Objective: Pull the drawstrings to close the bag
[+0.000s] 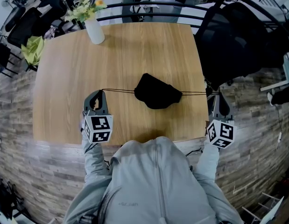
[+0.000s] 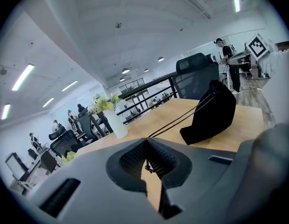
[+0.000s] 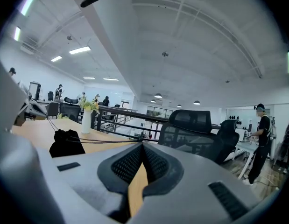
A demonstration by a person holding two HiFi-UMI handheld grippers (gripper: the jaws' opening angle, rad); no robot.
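A small black drawstring bag [image 1: 157, 92] lies in the middle of the wooden table [image 1: 65, 78], its mouth bunched together. Thin black cords run taut from both of its sides. My left gripper [image 1: 102, 92] is shut on the left drawstring [image 1: 118, 90]; in the left gripper view the cord [image 2: 177, 123] leads from the closed tips [image 2: 146, 139] to the bag [image 2: 210, 114]. My right gripper [image 1: 213, 94] is shut on the right drawstring [image 1: 195, 93] at the table's right edge. The right gripper view shows that cord [image 3: 104, 142] stretching from the tips [image 3: 142, 143] to the bag [image 3: 66, 143].
A white vase with yellow-green flowers [image 1: 92, 24] stands at the table's far left. A black office chair [image 1: 233, 41] sits off the right side, and a dark railing [image 1: 149, 6] runs behind the table. The floor around is wood-patterned.
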